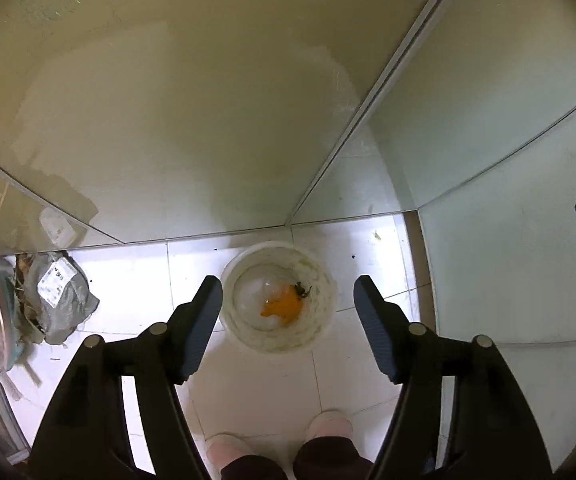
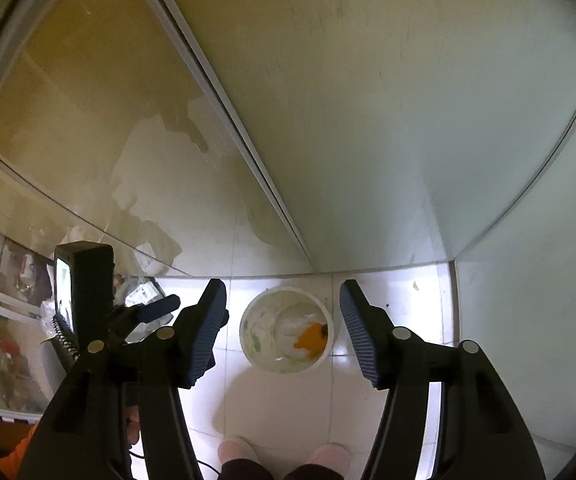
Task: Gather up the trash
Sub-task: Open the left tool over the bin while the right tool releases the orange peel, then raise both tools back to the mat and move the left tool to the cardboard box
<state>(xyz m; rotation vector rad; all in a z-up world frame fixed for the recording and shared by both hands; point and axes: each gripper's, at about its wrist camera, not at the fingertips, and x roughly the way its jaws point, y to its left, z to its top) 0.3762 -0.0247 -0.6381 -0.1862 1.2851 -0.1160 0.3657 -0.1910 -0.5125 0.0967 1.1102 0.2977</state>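
Basically, both tongs hung spread and empty above the white bin [image 1: 279,297] — left gripper [image 1: 288,292], right gripper [image 2: 284,294]. The bin stood on the tiled floor [image 1: 136,276] near the wall corner, orange scrap [image 1: 282,307] inside. Crumpled grey bag [image 1: 60,294] lay by the floor's left edge — probably light, soft, crushable; best pinched at a raised fold.
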